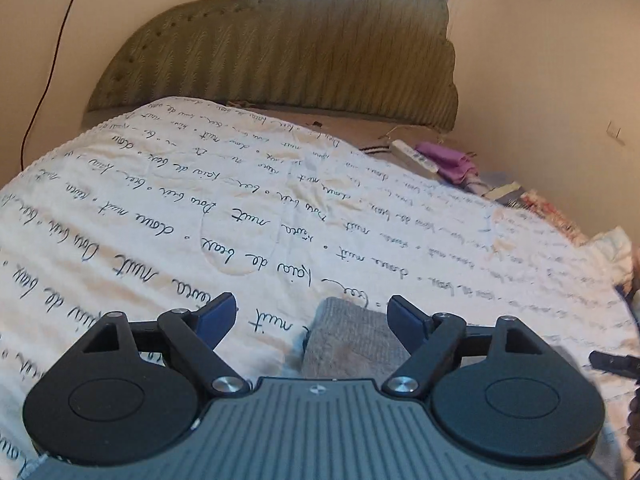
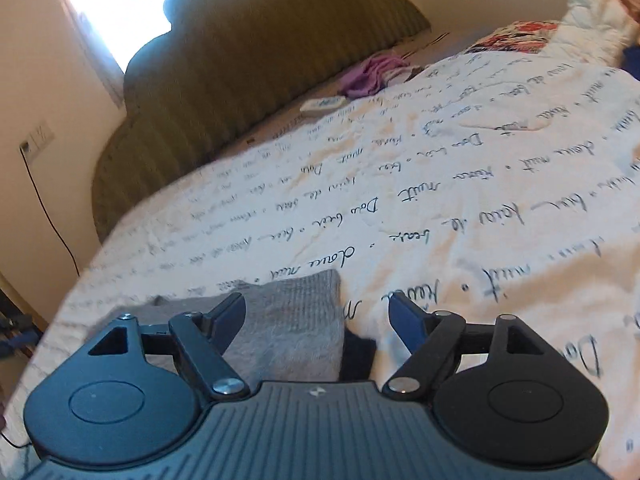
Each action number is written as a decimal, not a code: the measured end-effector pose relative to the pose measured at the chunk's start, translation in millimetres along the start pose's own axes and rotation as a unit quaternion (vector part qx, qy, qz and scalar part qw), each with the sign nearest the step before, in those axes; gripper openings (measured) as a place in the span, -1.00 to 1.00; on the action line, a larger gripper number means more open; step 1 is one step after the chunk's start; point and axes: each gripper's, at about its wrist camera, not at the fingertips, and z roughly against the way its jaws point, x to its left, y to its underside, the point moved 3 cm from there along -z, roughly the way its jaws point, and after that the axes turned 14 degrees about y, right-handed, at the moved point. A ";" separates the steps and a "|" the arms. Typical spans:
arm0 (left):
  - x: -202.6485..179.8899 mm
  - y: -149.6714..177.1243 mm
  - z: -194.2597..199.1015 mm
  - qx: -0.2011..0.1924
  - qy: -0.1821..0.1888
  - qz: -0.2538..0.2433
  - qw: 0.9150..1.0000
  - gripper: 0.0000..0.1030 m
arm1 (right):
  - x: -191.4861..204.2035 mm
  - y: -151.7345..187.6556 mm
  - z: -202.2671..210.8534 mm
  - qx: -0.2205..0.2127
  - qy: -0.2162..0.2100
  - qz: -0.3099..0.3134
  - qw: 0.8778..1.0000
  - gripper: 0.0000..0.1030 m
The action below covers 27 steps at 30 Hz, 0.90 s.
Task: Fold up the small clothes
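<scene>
A small grey knitted garment (image 1: 352,340) lies flat on the cream quilted bedspread with black handwriting print (image 1: 160,208), at about 6 o'clock in both wrist views, just ahead of the tools. The left gripper (image 1: 310,312) and the right gripper (image 2: 316,312) both stand wide with nothing pinched between the blue pads. The knit looks light, soft and limp, so it should drape; a corner or hem edge seems the best hold. A purple crumpled cloth (image 1: 448,160) and a white remote control (image 1: 414,156) lie near 1 o'clock, well apart from the garment; nothing seen blocks it.
</scene>
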 end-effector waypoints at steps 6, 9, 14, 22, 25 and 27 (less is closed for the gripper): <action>-0.6 12.7 -91.1 0.106 0.002 -0.034 0.994 0.59 | 22.9 -1.7 -49.6 0.045 0.011 0.068 0.997 0.25; -1.3 17.9 -115.7 0.131 0.005 -0.052 0.990 0.52 | 27.9 0.8 -49.1 0.051 -0.012 0.077 0.996 -0.57; -14.7 10.2 -129.4 0.137 0.030 -0.082 0.987 -0.53 | 18.3 -3.3 -56.5 0.058 -0.038 0.042 0.997 -0.90; -43.8 5.5 -107.5 0.076 0.016 -0.153 0.985 -0.87 | -12.7 -9.6 -31.6 0.005 -0.023 -0.017 1.000 -0.93; -36.1 21.7 -130.8 0.116 -0.013 -0.166 0.979 -0.84 | -21.2 4.9 -51.7 0.035 -0.016 -0.033 0.999 -0.93; -29.4 21.5 -127.8 0.095 -0.017 -0.154 0.983 -0.58 | -22.8 3.9 -50.9 0.034 -0.023 -0.060 0.997 -0.90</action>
